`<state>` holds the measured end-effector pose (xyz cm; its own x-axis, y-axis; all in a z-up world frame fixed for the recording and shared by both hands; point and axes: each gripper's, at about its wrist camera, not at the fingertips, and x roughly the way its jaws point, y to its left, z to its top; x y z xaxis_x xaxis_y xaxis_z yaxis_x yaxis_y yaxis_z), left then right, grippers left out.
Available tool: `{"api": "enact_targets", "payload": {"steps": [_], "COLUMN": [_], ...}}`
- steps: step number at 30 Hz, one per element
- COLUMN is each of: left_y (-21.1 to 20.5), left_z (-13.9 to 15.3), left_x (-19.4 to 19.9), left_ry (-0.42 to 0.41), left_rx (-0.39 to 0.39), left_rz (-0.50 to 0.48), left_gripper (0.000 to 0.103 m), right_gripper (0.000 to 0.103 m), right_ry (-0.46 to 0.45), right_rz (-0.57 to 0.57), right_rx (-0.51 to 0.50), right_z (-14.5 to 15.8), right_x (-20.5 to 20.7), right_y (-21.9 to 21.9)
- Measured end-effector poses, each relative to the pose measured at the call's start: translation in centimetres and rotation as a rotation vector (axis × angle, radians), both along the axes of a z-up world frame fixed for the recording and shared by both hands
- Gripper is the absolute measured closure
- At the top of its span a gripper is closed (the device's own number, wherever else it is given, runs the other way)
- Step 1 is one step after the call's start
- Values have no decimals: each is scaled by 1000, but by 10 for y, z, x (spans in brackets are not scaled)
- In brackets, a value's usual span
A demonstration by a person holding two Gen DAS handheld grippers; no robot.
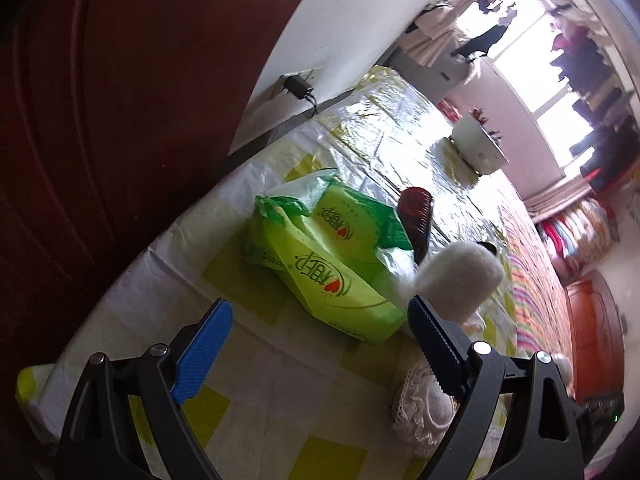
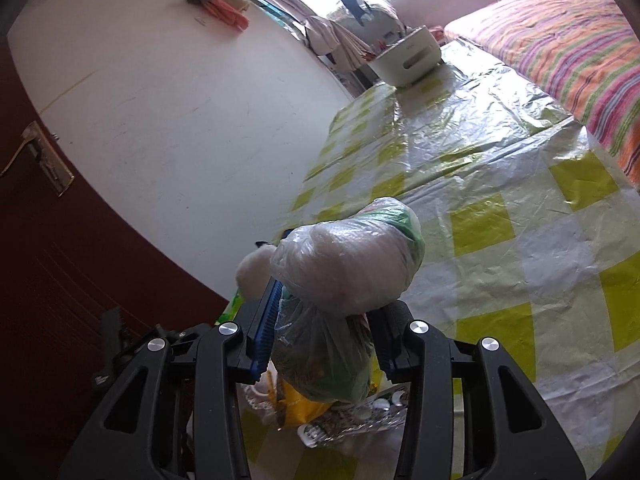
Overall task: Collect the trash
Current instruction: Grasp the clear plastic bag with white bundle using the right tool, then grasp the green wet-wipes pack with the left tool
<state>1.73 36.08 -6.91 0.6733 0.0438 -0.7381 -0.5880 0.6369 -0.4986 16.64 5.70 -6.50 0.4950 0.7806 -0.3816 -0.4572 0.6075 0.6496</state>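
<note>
My right gripper (image 2: 332,308) is shut on a clear plastic trash bag (image 2: 344,260). The bag's bulging knotted top stands above the fingers, and its dark, filled body (image 2: 320,364) hangs between them above the table. Beneath it lie a yellow wrapper (image 2: 298,406) and a silvery wrapper (image 2: 352,424). My left gripper (image 1: 320,316) is open with nothing between its blue pads (image 1: 204,356). It points down at green tissue packs in a thin bag (image 1: 332,256), just ahead of the fingertips.
A yellow-checked plastic cloth (image 2: 500,184) covers the table. On it are a white fluffy thing (image 1: 464,276), a dark red object (image 1: 416,208), a lace item (image 1: 424,408) and a far white basket (image 2: 408,56). A striped bed (image 2: 560,40) lies beyond, a dark red door (image 2: 60,280) to the left.
</note>
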Motion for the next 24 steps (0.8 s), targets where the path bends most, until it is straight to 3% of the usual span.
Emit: {"api": "enact_targets", "payload": {"steps": [9, 13, 16, 18, 20, 22, 24], "left_y": [19, 24, 21, 23, 25, 25, 22], "left_z": [-16, -18, -19, -22, -26, -25, -16], "left_x": [15, 24, 30, 30, 30, 24, 17], "left_ry": [31, 54, 56, 57, 51, 22, -16], "left_rx": [-88, -73, -65, -78, -93, -100, -42], "left_rz": [106, 123, 99, 101, 93, 111, 138], "left_gripper": [16, 18, 40, 69, 82, 86, 91], "right_gripper": [62, 62, 62, 62, 62, 62, 62], "right_ry": [-8, -13, -23, -28, -29, -34, -46], "right_rz": [8, 7, 4, 2, -3, -8, -17], "right_rx": [28, 41, 45, 49, 57, 66, 72], "right_z": [5, 7, 9, 10, 11, 12, 15], "right_x": [-5, -8, -12, -14, -15, -17, -18], "right_y": [-12, -16, -21, -23, -28, -32, -37]}}
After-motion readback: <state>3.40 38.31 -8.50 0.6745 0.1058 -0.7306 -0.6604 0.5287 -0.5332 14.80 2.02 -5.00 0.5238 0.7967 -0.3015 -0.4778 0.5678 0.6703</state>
